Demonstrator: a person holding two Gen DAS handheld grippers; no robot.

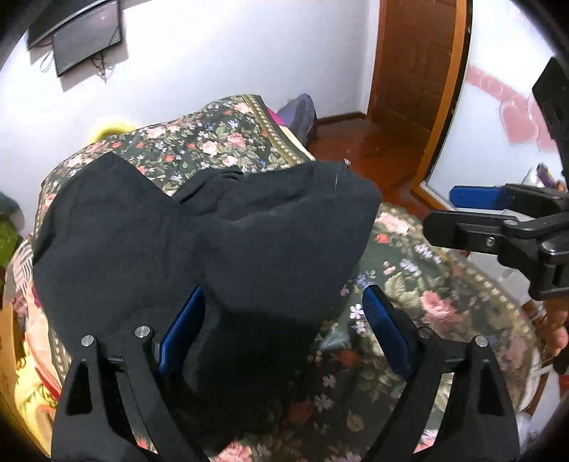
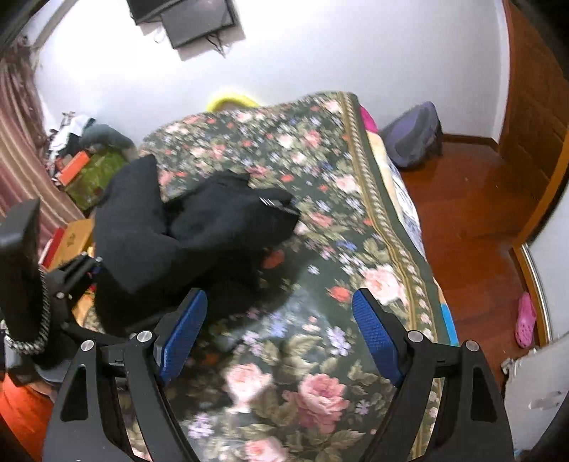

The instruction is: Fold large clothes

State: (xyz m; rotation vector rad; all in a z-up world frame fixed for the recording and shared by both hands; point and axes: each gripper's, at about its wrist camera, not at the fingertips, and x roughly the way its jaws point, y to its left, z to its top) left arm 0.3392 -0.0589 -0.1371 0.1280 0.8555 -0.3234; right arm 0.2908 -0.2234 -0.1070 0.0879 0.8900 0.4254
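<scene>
A black garment (image 1: 199, 241) lies bunched in a heap on the floral bedspread (image 1: 419, 284). My left gripper (image 1: 281, 312) is open right over its near end; the cloth lies between the blue pads (image 1: 382, 327), and neither pad presses on it. My right gripper (image 2: 281, 320) is open above bare bedspread (image 2: 320, 199) with nothing between its fingers. The garment (image 2: 185, 227) is ahead and to its left. In the left wrist view the right gripper (image 1: 439, 211) shows at the right edge, off the cloth. The left gripper's body (image 2: 67, 273) appears at the left, partly behind the garment.
The bed's right edge drops to a wooden floor (image 2: 473, 227), where a grey-purple backpack (image 2: 412, 138) leans on the wall and a pink shoe (image 2: 525, 320) lies. A wooden door (image 1: 412, 60) stands behind. Boxes and clutter (image 2: 85, 170) crowd the bed's left side. Screens (image 2: 199, 21) hang on the wall.
</scene>
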